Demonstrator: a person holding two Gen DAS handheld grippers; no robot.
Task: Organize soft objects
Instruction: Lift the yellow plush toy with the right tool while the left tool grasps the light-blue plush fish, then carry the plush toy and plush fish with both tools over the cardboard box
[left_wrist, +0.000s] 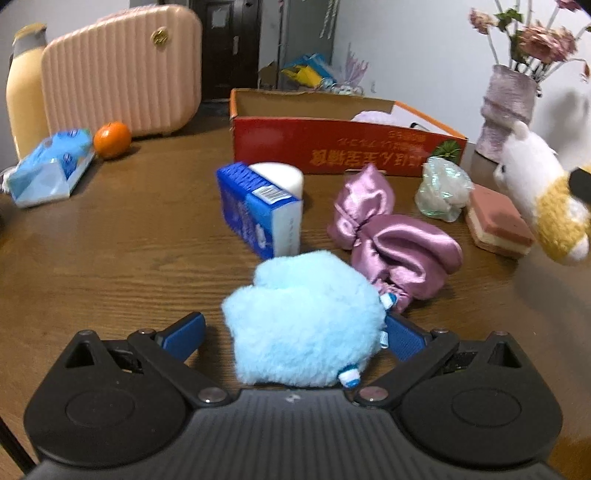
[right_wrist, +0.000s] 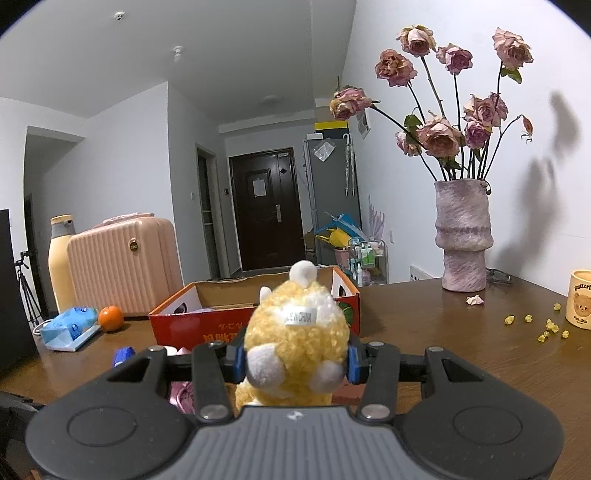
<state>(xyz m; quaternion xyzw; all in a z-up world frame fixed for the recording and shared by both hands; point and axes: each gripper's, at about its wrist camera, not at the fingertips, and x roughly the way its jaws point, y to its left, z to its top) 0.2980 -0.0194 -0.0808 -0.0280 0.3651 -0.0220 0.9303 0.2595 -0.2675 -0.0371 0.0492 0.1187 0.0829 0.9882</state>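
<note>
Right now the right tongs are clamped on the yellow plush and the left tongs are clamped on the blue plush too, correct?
Not quite. The left tongs stand open around the blue plush, as the left wrist view shows. The right tongs are clamped on the yellow plush.

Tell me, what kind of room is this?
Probably a lived-in apartment, at a wooden dining table: a vase of dried roses, a pink suitcase, and an entry door down the hall.

The left wrist view sits low over the brown wooden table (left_wrist: 110, 240), tilted downward, close to the objects on it. The right wrist view looks nearly level across the room. Both share the red cardboard box (left_wrist: 332, 147) (right_wrist: 192, 325) and ribbed pink suitcase (left_wrist: 122, 70) (right_wrist: 122, 262).
</note>
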